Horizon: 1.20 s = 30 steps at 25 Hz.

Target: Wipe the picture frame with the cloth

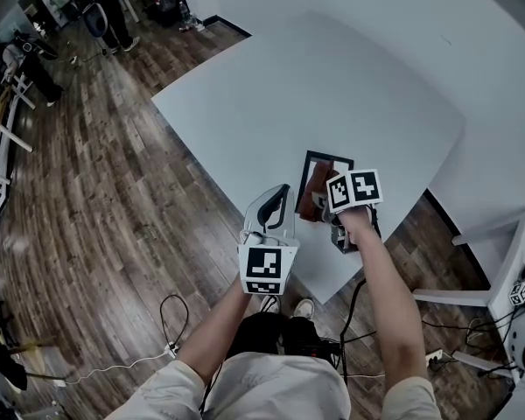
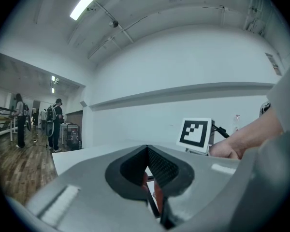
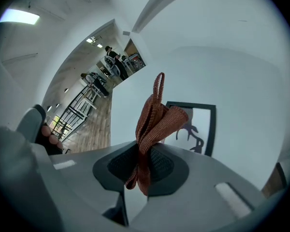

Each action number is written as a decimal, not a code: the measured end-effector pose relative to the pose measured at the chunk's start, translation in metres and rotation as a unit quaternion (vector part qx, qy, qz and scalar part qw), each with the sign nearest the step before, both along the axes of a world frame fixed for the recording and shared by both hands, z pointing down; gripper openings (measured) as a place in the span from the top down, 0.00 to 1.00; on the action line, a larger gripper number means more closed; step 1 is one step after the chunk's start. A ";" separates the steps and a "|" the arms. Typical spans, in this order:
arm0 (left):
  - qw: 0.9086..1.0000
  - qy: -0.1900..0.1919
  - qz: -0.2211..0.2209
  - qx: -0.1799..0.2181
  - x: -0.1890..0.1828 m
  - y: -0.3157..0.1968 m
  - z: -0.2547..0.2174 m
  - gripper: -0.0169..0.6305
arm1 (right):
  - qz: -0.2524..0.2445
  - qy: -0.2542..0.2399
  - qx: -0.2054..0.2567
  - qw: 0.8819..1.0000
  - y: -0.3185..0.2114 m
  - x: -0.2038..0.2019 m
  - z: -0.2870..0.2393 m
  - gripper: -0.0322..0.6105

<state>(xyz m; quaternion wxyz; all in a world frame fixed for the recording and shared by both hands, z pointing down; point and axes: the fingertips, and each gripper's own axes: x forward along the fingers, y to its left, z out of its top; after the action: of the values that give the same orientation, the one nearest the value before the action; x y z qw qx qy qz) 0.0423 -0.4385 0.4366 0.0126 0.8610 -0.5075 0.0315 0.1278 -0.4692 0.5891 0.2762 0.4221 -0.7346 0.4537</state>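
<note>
The black-edged picture frame [image 1: 334, 159] [image 3: 207, 124] lies flat on the white table [image 1: 271, 94] near its front corner; it shows a dark animal silhouette on white. My right gripper [image 1: 325, 206] [image 3: 144, 161] is shut on a rust-coloured cloth [image 1: 315, 189] [image 3: 155, 117], which it holds bunched over the frame's near edge. Whether the cloth touches the frame I cannot tell. To the frame's left, my left gripper [image 1: 284, 191] [image 2: 147, 151] hangs over the table edge, shut with nothing between its pads. The right gripper's marker cube [image 2: 197, 133] shows in the left gripper view.
Wooden floor [image 1: 114, 191] surrounds the table on the left and front. Cables [image 1: 171, 322] run over the floor by my feet. White furniture [image 1: 507, 278] stands at the right. Several people [image 1: 105, 7] stand far off at the back left.
</note>
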 end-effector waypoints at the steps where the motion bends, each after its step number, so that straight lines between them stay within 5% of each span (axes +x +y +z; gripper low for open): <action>1: 1.000 0.000 -0.001 0.000 -0.001 0.000 0.000 0.97 | -0.005 0.000 -0.006 1.000 0.001 -0.009 0.006 0.83; 9: 1.000 -0.009 -0.004 -0.003 -0.009 0.004 0.004 0.97 | 0.015 0.010 -0.033 0.999 0.015 -0.021 0.048 0.83; 23: 1.000 -0.008 0.023 -0.012 0.018 0.002 0.012 0.97 | 0.107 0.044 -0.054 0.992 0.047 0.111 0.062 0.83; 27: 1.000 -0.010 0.025 -0.014 0.018 0.000 0.012 0.97 | 0.115 0.026 -0.025 0.993 0.044 0.105 0.047 0.83; 30: 1.000 -0.009 0.023 -0.012 0.018 -0.003 0.008 0.97 | 0.133 0.006 0.055 0.990 0.034 0.099 0.010 0.83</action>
<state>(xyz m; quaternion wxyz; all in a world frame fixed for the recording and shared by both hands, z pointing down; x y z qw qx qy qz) 0.0607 -0.4417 0.4444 0.0182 0.8718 -0.4873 0.0455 0.2264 -0.4351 0.5991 0.1941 0.5334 -0.6943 0.4425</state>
